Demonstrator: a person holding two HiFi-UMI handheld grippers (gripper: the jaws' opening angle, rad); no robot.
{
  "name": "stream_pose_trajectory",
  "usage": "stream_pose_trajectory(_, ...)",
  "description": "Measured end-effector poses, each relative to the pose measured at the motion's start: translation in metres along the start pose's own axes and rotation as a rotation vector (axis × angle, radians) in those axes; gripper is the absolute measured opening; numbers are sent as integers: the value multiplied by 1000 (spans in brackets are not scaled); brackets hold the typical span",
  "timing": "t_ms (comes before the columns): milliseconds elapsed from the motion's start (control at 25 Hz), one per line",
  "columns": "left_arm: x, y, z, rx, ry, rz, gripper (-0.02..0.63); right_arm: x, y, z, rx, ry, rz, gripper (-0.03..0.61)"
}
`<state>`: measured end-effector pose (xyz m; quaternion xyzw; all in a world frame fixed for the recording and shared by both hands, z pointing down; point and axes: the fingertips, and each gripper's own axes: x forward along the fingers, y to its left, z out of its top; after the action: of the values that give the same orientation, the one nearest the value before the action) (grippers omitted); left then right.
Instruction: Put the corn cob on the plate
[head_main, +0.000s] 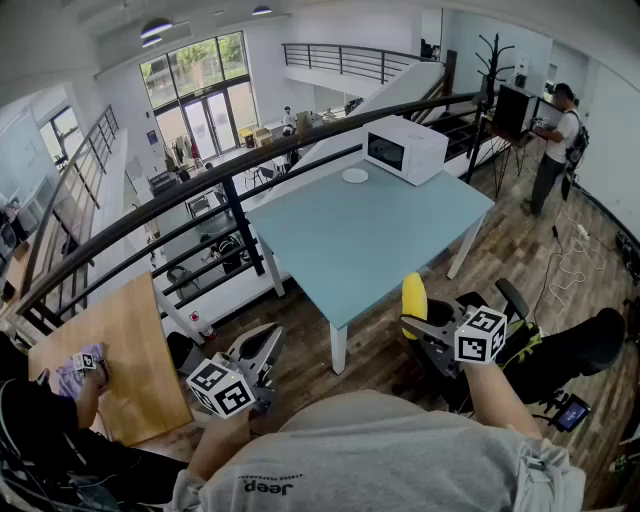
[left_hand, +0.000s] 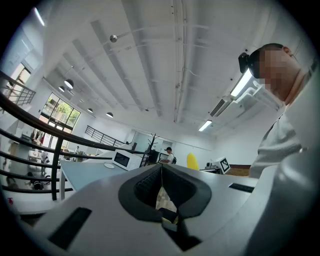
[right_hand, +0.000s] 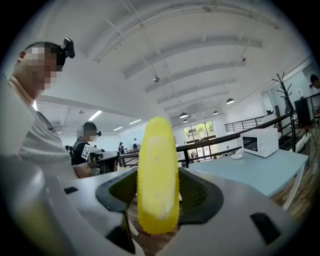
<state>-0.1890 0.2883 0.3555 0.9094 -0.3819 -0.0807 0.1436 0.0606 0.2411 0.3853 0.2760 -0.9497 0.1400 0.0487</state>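
The yellow corn cob (head_main: 413, 294) stands upright between the pads of my right gripper (head_main: 420, 322), which is shut on it short of the near edge of the light blue table (head_main: 370, 245). In the right gripper view the corn cob (right_hand: 158, 175) fills the gap of my right gripper (right_hand: 159, 189). A small white plate (head_main: 355, 175) lies at the table's far side beside a white microwave (head_main: 404, 148); the plate (right_hand: 237, 156) also shows far off. My left gripper (head_main: 264, 345) hangs low at the left, off the table, its jaws shut and empty (left_hand: 161, 169).
A dark railing (head_main: 230, 190) runs behind the table. A wooden table (head_main: 120, 350) stands at the left, where another person (head_main: 40, 420) holds a gripper. A person (head_main: 553, 145) stands at the back right near a coat rack (head_main: 492, 50). A black chair (head_main: 575, 350) is at my right.
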Motion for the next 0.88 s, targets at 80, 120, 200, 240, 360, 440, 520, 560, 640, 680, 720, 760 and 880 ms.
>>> stream_pose_trajectory(80, 2, 0, -1, -3, -2, -6, 21, -1, -2, 0, -2, 3, -2, 256)
stream_pose_trajectory(120, 2, 0, -2, -4, -3, -8, 21, -1, -3, 0, -3, 4, -2, 256)
stream_pose_trajectory(200, 2, -1, -3, -5, -4, -7, 21, -1, -3, -1, -7, 6, -1, 256)
stream_pose_trajectory(240, 2, -1, -3, -5, -4, -3, 21, -1, -3, -1, -9, 8, -2, 256)
stream_pose_trajectory(360, 0, -3, -2, -5, -5, 2, 21, -3, -2, -2, -12, 12, 0, 256)
stream_pose_trajectory(440, 0, -4, -1, -3, -7, 3, 21, -3, -2, -1, -12, 11, 4, 256)
stream_pose_trajectory(520, 1, -4, -2, -2, -6, 4, 21, -3, -3, 0, -15, 10, 8, 256)
stream_pose_trajectory(560, 2, -4, -2, -3, -6, 4, 21, -3, -3, 0, -15, 9, 9, 256)
stream_pose_trajectory(640, 5, -5, -4, -5, -6, 5, 21, -4, -7, 0, -7, 7, 11, 256)
stream_pose_trajectory(680, 6, -4, -4, -6, -5, 7, 21, -4, -9, 0, 1, 6, 11, 256)
stream_pose_trajectory(720, 7, -4, -4, -7, -3, 11, 21, -4, -11, 0, 9, 5, 10, 256)
stream_pose_trajectory(760, 9, -3, -4, -7, -2, 13, 21, -4, -13, 0, 15, 5, 10, 256)
stream_pose_trajectory(880, 15, -6, -6, -5, 1, 10, 21, -6, -18, -2, 20, 9, 13, 256)
